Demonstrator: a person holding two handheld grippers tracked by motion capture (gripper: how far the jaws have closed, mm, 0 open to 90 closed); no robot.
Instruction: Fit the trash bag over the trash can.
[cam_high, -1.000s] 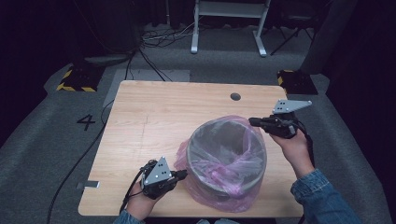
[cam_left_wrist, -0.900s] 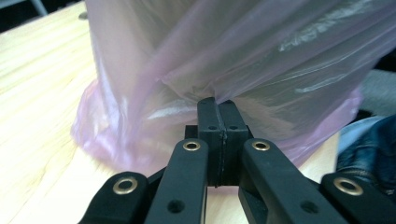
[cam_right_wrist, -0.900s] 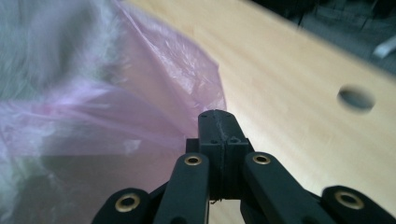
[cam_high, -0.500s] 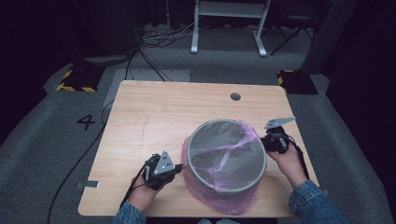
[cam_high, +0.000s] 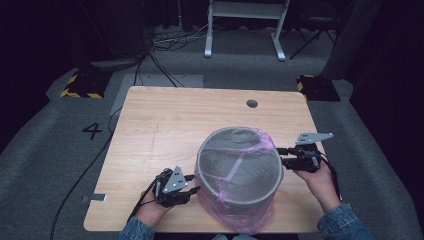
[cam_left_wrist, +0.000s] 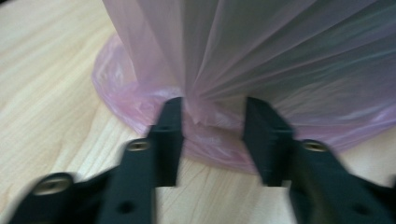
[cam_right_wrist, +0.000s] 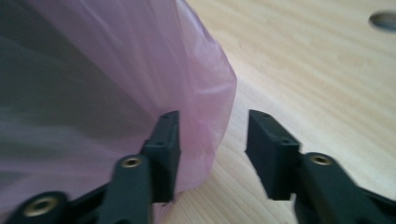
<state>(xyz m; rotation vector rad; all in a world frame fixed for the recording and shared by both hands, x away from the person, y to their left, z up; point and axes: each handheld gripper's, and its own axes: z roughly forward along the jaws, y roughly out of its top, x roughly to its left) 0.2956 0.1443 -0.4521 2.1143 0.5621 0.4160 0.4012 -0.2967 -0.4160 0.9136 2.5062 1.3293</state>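
Your bag (cam_high: 260, 142) is thin, shiny pink plastic — see-through and crinkly; your desk (cam_high: 165, 130) is smooth, pale wood.

A: quick count of what's on the table (cam_high: 165, 125)?

B: 1 grey bin (cam_high: 239, 167) near the front edge, with 1 pink bag (cam_high: 250, 220) over it. 2 grippers: the left gripper (cam_high: 194, 184) at the front edge, the right gripper (cam_high: 280, 155) by the right edge.

A: anything else?

B: 1 round hole (cam_high: 252, 103) toward the back right corner, and 1 painted "4" (cam_high: 92, 131) on the floor.
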